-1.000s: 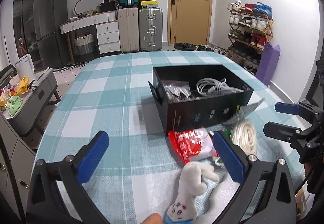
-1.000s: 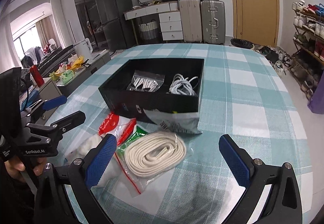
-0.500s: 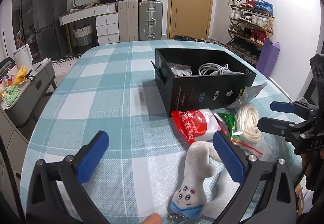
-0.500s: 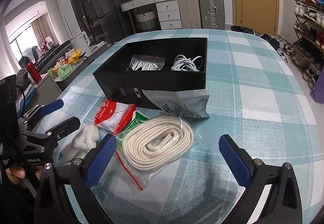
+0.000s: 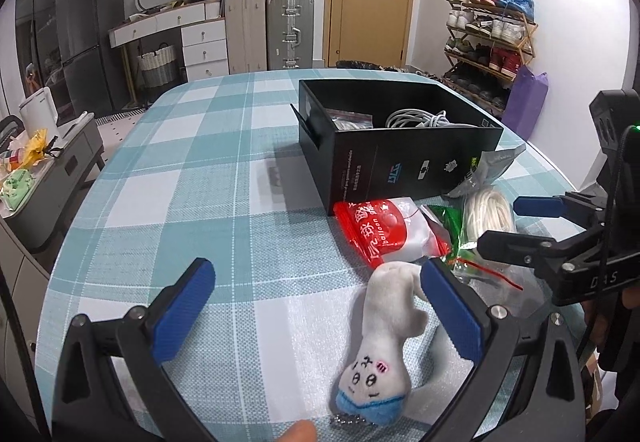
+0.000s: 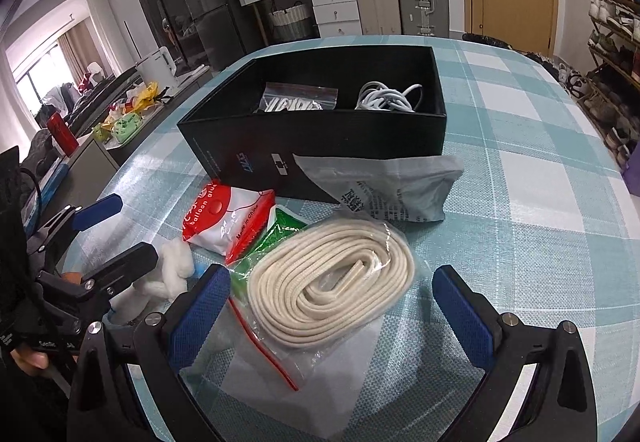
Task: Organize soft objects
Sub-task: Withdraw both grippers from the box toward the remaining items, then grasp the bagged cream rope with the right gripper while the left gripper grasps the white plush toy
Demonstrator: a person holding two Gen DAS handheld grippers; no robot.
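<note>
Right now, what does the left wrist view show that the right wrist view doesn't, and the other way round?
Only the left wrist view shows the grey plush toy's embroidered face and blue collar, lying between the open left gripper.

Only the right wrist view shows the whole bagged coil of cream rope ahead of the open right gripper.

Both show the black cardboard box, the red-and-white balloon packet and the grey foil pouch.

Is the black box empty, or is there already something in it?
Not empty. The open black box already holds a clear zip bag and a coil of white cable.
</note>
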